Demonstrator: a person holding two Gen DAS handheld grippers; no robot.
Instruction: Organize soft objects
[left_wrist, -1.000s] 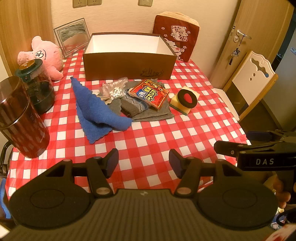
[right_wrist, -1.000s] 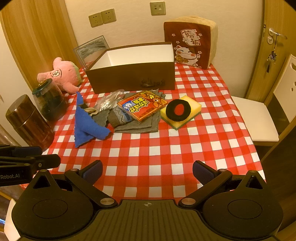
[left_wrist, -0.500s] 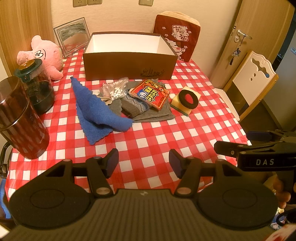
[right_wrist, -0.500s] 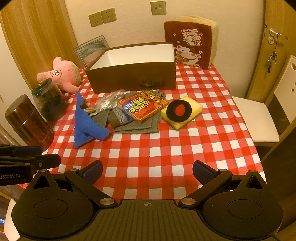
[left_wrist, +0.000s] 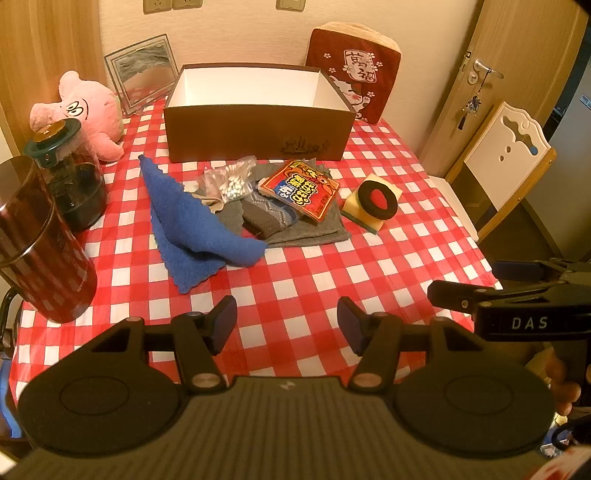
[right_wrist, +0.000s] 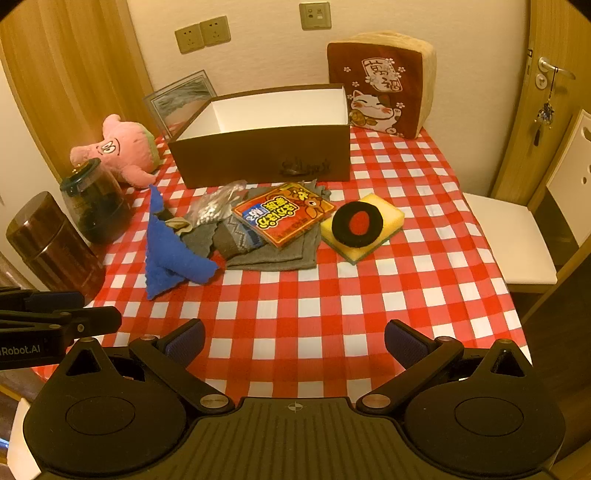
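A brown box (left_wrist: 258, 129) (right_wrist: 262, 158) with a white, bare inside stands at the back of the checked table. In front of it lie a crumpled blue cloth (left_wrist: 192, 225) (right_wrist: 166, 251), grey folded clothes (left_wrist: 295, 229) (right_wrist: 273, 254), a red packet (left_wrist: 301, 190) (right_wrist: 282, 214), a clear bag of small white bits (left_wrist: 229, 181), and a yellow sponge (left_wrist: 384, 192) (right_wrist: 384, 210) with a black ring on it. A pink plush toy (left_wrist: 88, 107) (right_wrist: 122, 147) sits at the back left. My left gripper (left_wrist: 286, 323) and right gripper (right_wrist: 293, 341) hover open over the table's near edge, holding nothing.
Two dark jars (left_wrist: 40, 240) (right_wrist: 92, 199) stand along the left edge. A red cat cushion (left_wrist: 354, 81) (right_wrist: 376, 85) and a picture frame (left_wrist: 142, 70) lean on the back wall. A white chair (left_wrist: 506, 162) (right_wrist: 509, 240) stands to the right, beside a door.
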